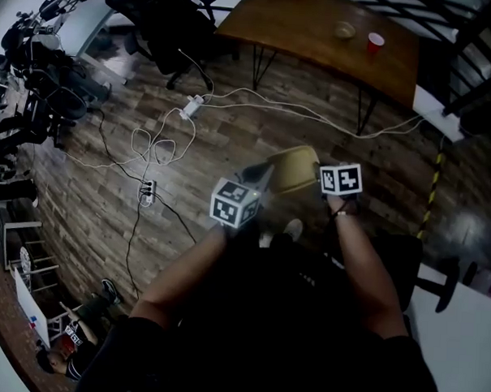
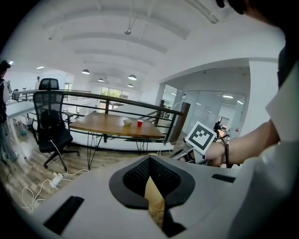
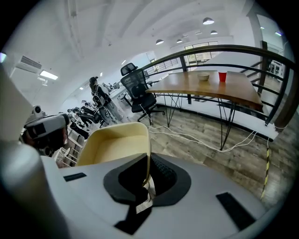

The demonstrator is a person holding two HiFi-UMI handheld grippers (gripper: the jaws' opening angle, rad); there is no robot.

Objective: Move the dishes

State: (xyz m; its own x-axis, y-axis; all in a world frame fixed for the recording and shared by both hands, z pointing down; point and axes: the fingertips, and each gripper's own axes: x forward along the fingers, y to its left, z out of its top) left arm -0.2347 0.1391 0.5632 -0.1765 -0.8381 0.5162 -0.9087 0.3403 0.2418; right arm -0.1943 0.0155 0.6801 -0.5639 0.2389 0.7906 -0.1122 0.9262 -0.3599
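Observation:
Both grippers hold one cream-yellow square dish (image 1: 291, 170) in the air above the wood floor. My left gripper (image 1: 261, 182) is shut on the dish's left rim; in the left gripper view that rim (image 2: 154, 201) shows edge-on between the jaws. The right gripper (image 1: 319, 178) is shut on the opposite rim, and the right gripper view looks into the dish's hollow (image 3: 114, 145). Far ahead stands a brown wooden table (image 1: 302, 27) with a small bowl (image 1: 344, 30) and a red cup (image 1: 375, 42) on it.
White cables and a power strip (image 1: 191, 107) lie across the floor between me and the table. Black office chairs (image 1: 168, 21) stand left of the table, and a dark railing (image 3: 224, 49) runs behind it. A person (image 1: 72, 346) sits low at the bottom left.

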